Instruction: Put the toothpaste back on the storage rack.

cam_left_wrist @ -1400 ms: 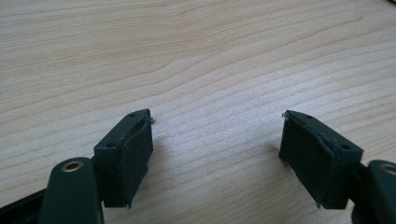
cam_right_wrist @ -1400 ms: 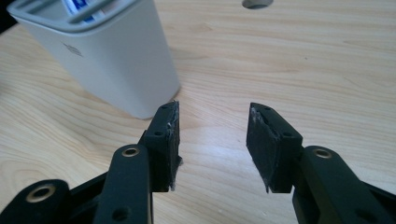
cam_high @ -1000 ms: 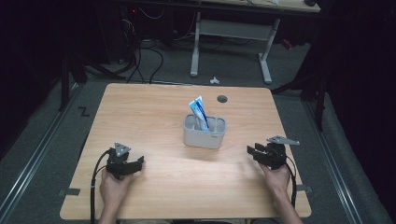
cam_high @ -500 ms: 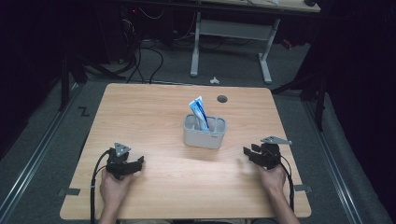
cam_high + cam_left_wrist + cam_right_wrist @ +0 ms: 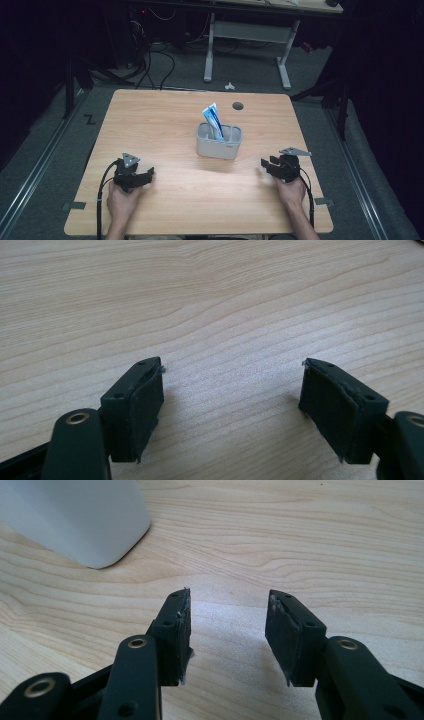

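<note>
Two tools rest on the surface either side of the grey holder.

The grey holder [image 5: 218, 141] stands mid-surface [image 5: 165, 115] with a blue-and-white tube [image 5: 213, 119] upright inside. Left of it and nearer the person, the left tool [image 5: 148, 173] gapes wide, empty. To its right, the right tool [image 5: 265, 165] points toward it, half-spread, nothing between its jaws.

Two black handheld grippers, left gripper [image 5: 145, 175] at lower left and right gripper [image 5: 267, 165] at lower right, each carry a grey three-cornered plate, a trailing black cable, brass-ringed pivots and worn black pads [image 5: 179, 625].
</note>
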Demonstrator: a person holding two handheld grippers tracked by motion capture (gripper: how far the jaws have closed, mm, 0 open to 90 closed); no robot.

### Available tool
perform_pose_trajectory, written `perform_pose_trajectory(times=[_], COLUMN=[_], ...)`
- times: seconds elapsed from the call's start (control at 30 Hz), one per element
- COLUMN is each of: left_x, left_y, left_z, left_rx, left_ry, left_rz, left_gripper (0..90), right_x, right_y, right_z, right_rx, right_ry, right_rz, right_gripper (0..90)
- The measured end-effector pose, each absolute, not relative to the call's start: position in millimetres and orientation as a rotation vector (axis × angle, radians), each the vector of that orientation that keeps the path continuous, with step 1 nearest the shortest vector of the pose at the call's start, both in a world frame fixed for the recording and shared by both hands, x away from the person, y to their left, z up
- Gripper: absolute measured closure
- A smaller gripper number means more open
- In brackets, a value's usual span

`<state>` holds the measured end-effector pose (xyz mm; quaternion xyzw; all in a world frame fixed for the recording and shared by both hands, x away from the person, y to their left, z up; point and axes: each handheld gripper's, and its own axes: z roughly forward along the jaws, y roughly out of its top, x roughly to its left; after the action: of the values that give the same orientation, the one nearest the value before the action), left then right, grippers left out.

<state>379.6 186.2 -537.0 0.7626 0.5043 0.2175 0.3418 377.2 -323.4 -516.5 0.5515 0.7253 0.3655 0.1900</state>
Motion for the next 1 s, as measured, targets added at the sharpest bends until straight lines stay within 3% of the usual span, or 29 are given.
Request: perform_pose_trajectory(times=[1.0], left_x=[379], left_y=[186], left_z=[-537], left_rx=[1.983], left_ry=[1.311], left_rz=[0.566], left_gripper=[25.8], right_x=[377], right_y=[-311], right_z=[-531], right_rx=[1.453], right_ry=[2.045], right_rz=[0.875], right_gripper=[44.9])
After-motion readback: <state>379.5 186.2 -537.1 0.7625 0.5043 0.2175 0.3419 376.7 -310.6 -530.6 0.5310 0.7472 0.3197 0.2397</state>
